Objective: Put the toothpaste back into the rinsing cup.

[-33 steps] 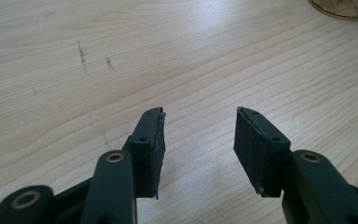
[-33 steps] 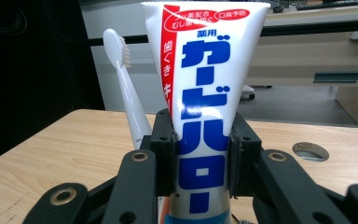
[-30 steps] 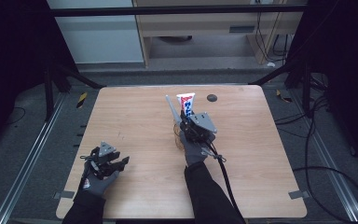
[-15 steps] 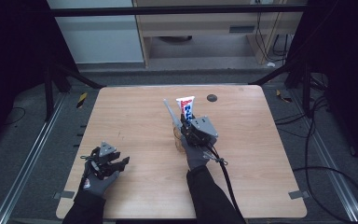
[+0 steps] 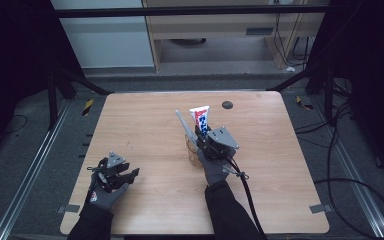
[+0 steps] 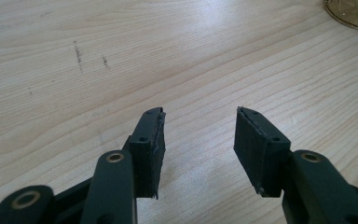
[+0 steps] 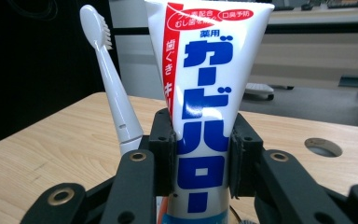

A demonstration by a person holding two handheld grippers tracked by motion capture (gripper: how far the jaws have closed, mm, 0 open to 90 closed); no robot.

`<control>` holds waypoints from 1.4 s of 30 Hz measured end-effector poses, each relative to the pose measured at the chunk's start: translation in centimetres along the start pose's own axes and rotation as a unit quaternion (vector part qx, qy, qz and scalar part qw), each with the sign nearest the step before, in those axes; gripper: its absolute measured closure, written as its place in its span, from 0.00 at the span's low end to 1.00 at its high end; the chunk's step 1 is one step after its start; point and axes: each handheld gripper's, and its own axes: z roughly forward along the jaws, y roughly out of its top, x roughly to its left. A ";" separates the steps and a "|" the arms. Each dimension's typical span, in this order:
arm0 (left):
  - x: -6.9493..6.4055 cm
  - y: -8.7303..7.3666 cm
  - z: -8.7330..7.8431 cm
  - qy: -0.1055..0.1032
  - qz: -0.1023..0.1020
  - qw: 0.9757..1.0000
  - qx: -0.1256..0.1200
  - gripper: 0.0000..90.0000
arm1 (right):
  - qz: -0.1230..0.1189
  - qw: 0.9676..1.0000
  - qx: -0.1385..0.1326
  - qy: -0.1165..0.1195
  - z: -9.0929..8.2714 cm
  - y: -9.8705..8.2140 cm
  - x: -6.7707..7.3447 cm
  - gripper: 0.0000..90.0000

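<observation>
A white toothpaste tube (image 7: 205,93) with red and blue lettering stands upright between my right gripper's (image 7: 200,140) jaws, whose pads press on both its sides. In the high view the tube (image 5: 200,119) rises at the table's middle, with the right gripper (image 5: 203,134) shut on it just above a clear cup (image 5: 194,156). A white toothbrush (image 5: 182,123) leans out of that cup, left of the tube, bristles up (image 7: 103,56). The gripper hides the tube's lower end. My left gripper (image 5: 129,175) rests near the front left, open with nothing between its jaws (image 6: 199,126).
The wooden table (image 5: 145,120) has a small round hole (image 5: 227,105) at the back, right of the tube. A cable (image 5: 247,200) trails from the right gripper toward the front edge. The cup's base (image 6: 354,11) shows at the far right of the left gripper view.
The right gripper and the toothpaste tube have sunk slightly toward the cup. The left gripper has stayed where it was.
</observation>
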 end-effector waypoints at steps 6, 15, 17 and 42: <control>0.0 0.0 -0.1 0.000 0.000 1.000 -0.001 0.58 | -0.016 1.000 -0.010 -0.002 -0.2 -0.3 0.3 0.77; -0.1 0.0 0.0 0.000 0.001 1.000 0.001 0.58 | -0.002 1.000 -0.014 -0.002 -0.5 -0.8 -0.1 0.77; 0.0 0.0 0.0 0.000 0.001 1.000 0.001 0.58 | 0.001 1.000 -0.014 -0.002 -0.6 -0.8 -0.2 0.77; 0.0 0.0 0.0 -0.001 0.001 1.000 0.001 0.58 | 0.003 0.997 0.071 0.010 -0.9 -2.9 -1.3 0.53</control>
